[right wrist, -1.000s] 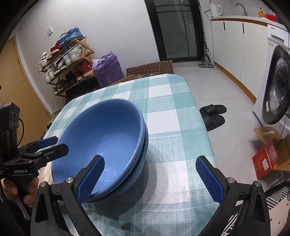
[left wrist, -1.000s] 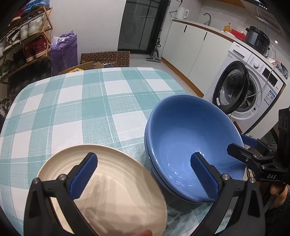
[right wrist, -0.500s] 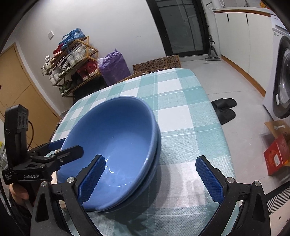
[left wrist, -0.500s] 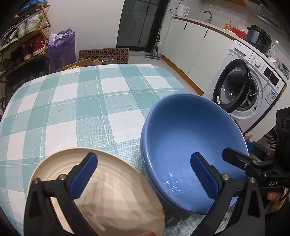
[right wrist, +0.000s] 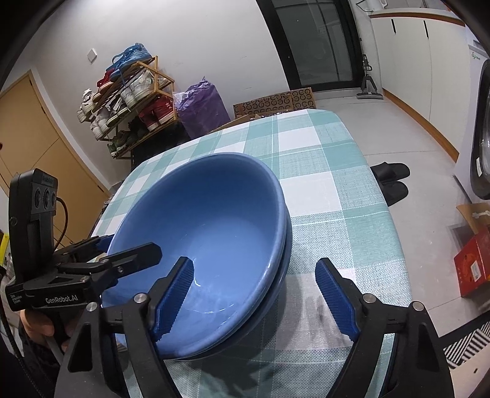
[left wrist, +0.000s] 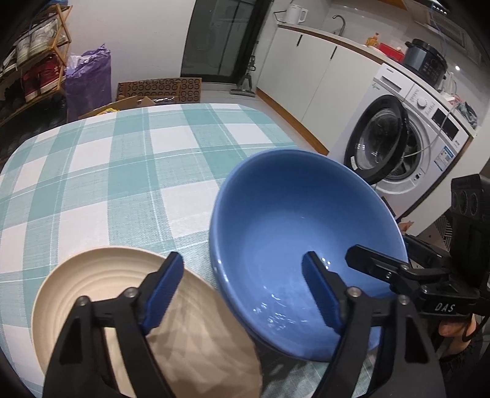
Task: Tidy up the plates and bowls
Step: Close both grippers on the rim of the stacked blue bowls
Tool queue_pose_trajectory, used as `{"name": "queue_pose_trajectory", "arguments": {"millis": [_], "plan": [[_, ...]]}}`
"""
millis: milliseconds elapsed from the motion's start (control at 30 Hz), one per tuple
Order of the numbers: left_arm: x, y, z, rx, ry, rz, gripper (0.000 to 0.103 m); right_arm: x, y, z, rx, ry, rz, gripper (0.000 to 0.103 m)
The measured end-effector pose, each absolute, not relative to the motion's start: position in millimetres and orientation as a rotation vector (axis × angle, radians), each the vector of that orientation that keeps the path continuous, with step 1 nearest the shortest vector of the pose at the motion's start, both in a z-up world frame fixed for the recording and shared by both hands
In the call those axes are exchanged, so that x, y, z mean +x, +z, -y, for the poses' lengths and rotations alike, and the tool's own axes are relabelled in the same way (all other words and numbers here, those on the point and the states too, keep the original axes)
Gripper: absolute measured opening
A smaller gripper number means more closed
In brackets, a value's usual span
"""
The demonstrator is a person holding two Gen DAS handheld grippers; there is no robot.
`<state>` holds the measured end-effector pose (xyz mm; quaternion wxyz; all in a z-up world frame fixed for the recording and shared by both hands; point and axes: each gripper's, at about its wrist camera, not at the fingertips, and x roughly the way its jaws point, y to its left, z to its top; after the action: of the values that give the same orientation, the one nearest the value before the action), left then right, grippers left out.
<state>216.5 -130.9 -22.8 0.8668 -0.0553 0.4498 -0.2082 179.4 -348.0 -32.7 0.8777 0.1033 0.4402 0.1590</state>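
Counts: one cream plate [left wrist: 92,284], two blue bowls [right wrist: 208,245] nested (second rim shows under the top one in the right wrist view), two grippers.

Left gripper [left wrist: 243,292]: jaws have just been closing, now partly apart, straddling the near-left rim of the bowl stack; left pad over the plate's right part, right pad inside the top bowl. Pads press on nothing, so not grasping.

Right gripper [right wrist: 265,298]: jaws also just been closing, likewise parted; left pad inside the top bowl, right pad out over the checked tablecloth [right wrist: 330,189], bowl wall between them but no pinch visible.

Bowls sit on the cloth, just beside the plate; touching or not, cannot tell.

Left view only: plate, washing machine [left wrist: 407,144] with door open, kettle [left wrist: 295,13]. Right view only: slippers [right wrist: 392,180] on the floor, red box [right wrist: 474,269], whole shoe rack [right wrist: 128,101] (left view clips it). Each view catches the other gripper at the bowl's far rim.
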Motion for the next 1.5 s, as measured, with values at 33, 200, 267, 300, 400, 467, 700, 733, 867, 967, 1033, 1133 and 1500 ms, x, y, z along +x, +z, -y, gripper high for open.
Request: {"name": "queue_pose_trajectory", "arguments": {"millis": [33, 200, 267, 300, 400, 467, 700, 733, 867, 967, 1033, 1133, 1500], "plan": [[216.4, -22.8, 131.4, -0.117, -0.441, -0.944, 0.071, 179.5, -32.4, 348.3, 0.216, 0.332, -0.916, 0.083], [217.1, -24.0, 131.3, -0.134, -0.447, -0.957, 0.060, 177.2, -28.3, 348.0, 0.213, 0.352, -0.905, 0.074], [217.5, -24.4, 131.5, -0.140, -0.449, -0.964, 0.054, 176.1, -25.7, 346.5, 0.207, 0.355, -0.897, 0.072], [217.7, -24.6, 131.4, -0.142, -0.448, -0.967, 0.053, 175.7, -24.9, 346.4, 0.206, 0.360, -0.893, 0.072], [217.1, -24.8, 130.9, -0.152, -0.440, -0.974, 0.052, 172.9, -21.5, 342.3, 0.184, 0.368, -0.881, 0.068], [217.0, -24.9, 131.1, -0.153, -0.436, -0.978, 0.048, 172.1, -21.7, 341.2, 0.174, 0.364, -0.882, 0.067], [213.8, -20.3, 135.5, -0.136, -0.434, -0.972, 0.044, 169.2, -20.3, 347.7, 0.194, 0.352, -0.891, 0.057], [214.2, -20.2, 135.6, -0.136, -0.432, -0.972, 0.043, 169.4, -20.7, 348.7, 0.195, 0.348, -0.891, 0.055], [214.6, -20.3, 134.0, -0.139, -0.421, -0.970, 0.040, 168.2, -20.7, 349.2, 0.187, 0.338, -0.890, 0.050], [214.5, -20.5, 133.5, -0.133, -0.412, -0.969, 0.038, 167.1, -20.1, 348.6, 0.179, 0.333, -0.887, 0.048], [213.9, -20.6, 134.0, -0.129, -0.406, -0.967, 0.038, 166.9, -20.1, 348.5, 0.174, 0.331, -0.885, 0.048], [213.8, -20.6, 134.1, -0.129, -0.404, -0.964, 0.037, 167.1, -20.2, 348.0, 0.163, 0.321, -0.884, 0.047], [213.0, -19.6, 134.7, -0.125, -0.380, -0.955, 0.033, 167.1, -21.7, 350.1, 0.150, 0.298, -0.889, 0.038]]}}
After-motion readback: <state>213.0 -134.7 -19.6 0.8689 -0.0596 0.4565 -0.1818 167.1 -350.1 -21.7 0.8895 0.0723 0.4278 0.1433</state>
